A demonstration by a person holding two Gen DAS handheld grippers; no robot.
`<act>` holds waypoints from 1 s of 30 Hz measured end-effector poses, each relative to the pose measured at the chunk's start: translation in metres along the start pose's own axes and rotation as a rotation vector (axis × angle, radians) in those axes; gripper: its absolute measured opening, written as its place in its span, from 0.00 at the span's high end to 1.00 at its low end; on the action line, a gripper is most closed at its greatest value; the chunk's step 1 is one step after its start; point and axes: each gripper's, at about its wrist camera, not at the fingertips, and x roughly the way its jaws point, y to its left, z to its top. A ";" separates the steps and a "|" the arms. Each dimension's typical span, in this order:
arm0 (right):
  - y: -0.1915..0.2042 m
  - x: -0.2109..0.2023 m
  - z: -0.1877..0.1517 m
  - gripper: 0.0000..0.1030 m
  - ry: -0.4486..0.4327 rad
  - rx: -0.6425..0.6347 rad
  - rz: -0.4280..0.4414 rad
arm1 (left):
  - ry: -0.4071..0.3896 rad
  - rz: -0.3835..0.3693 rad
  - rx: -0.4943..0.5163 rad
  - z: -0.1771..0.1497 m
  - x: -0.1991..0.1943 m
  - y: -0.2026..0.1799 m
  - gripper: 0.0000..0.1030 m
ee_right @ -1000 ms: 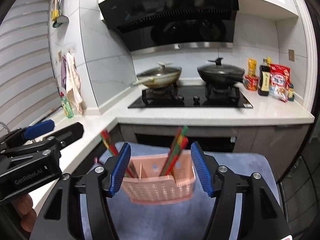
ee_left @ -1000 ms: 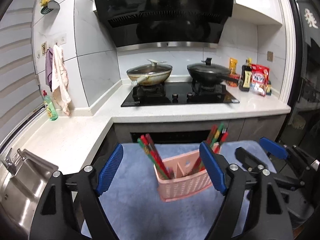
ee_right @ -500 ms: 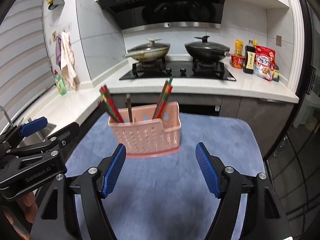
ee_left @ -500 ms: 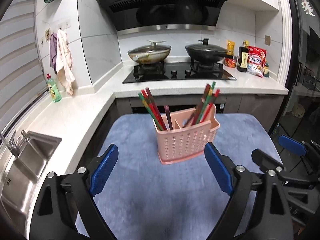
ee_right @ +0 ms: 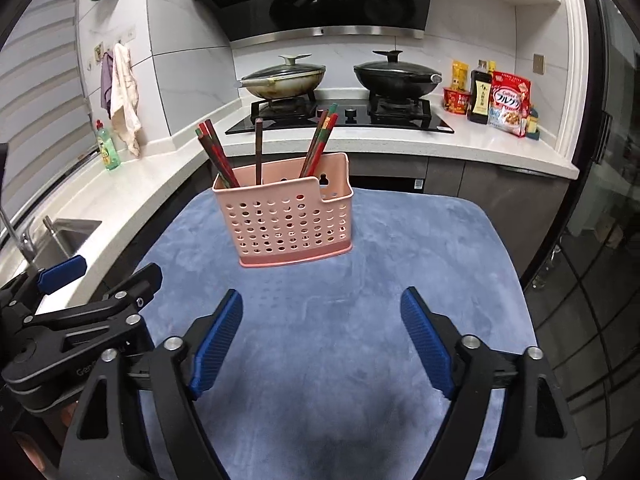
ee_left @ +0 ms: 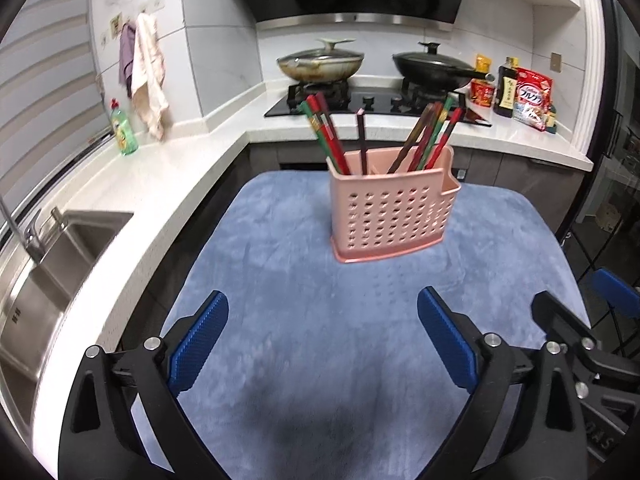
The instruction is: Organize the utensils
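A pink perforated utensil holder (ee_left: 390, 210) (ee_right: 286, 220) stands upright on a blue cloth-covered table (ee_left: 304, 320) (ee_right: 360, 272). Red, green and dark chopsticks (ee_left: 330, 138) (ee_right: 218, 152) lean in its compartments. My left gripper (ee_left: 322, 338) hangs over the near part of the cloth, well short of the holder; its jaws are opening with nothing between them. My right gripper (ee_right: 322, 336) sits beside it, also back from the holder, jaws opening and empty. Each gripper shows at the edge of the other's view.
A white L-shaped counter (ee_left: 160, 184) wraps the left and back, with a steel sink (ee_left: 48, 256), a green soap bottle (ee_left: 122, 128), a hob with two lidded pans (ee_left: 320, 62) (ee_left: 434, 66), and bottles and food packets (ee_left: 524, 96) at the right.
Both grippers pulled back and down from around the holder, so it now stands farther ahead on the cloth. Both pairs of jaws spread wider.
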 end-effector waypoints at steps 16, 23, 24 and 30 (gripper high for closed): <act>-0.007 0.018 -0.011 0.06 0.008 0.001 -0.029 | 0.041 0.055 0.007 -0.017 0.023 0.002 0.07; -0.014 0.020 -0.009 0.06 -0.018 0.004 -0.056 | 0.040 0.054 0.002 -0.016 0.027 0.002 0.07; -0.016 0.021 -0.009 0.06 -0.017 0.010 -0.056 | 0.038 0.054 0.001 -0.016 0.028 0.002 0.07; -0.020 0.026 -0.010 0.06 -0.010 0.017 -0.055 | 0.039 0.057 0.000 -0.015 0.029 0.002 0.07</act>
